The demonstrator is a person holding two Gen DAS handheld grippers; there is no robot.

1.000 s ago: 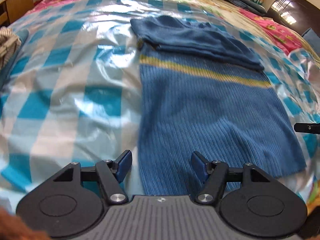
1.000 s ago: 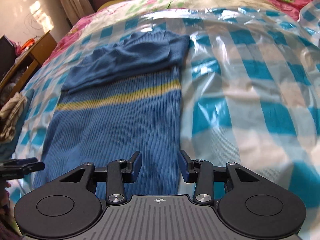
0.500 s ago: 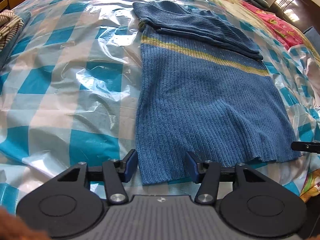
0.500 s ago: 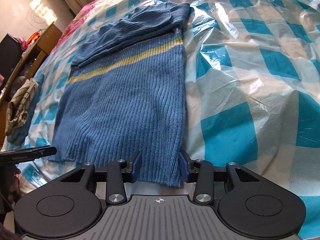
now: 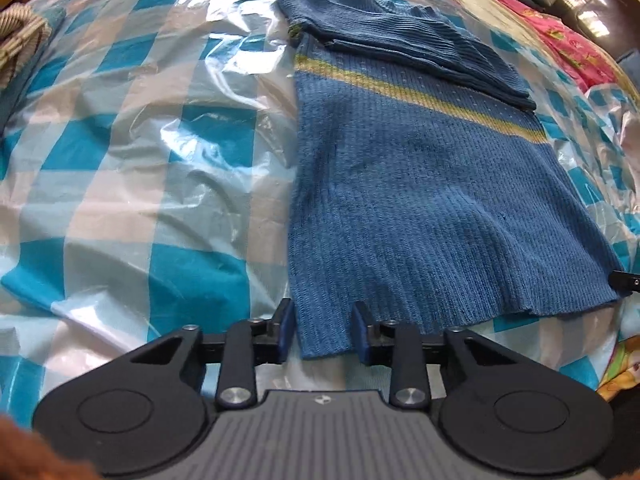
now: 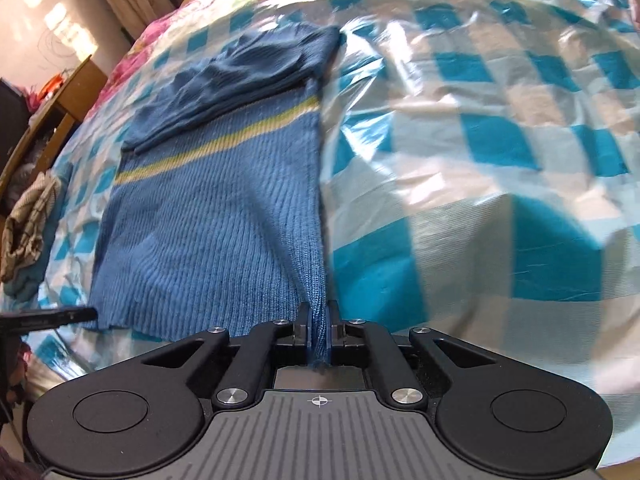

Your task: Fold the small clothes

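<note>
On the checked plastic sheet (image 5: pixel 132 168): blue sweater (image 5: pixel 420 184) lies flat, sleeves folded across its top.
Left wrist view: your left gripper (image 5: pixel 323 334) is closing, hem corner between the pads, not yet pinched.
Right wrist view: your right gripper (image 6: pixel 319 330) is clamped on the sweater's other hem corner.
</note>
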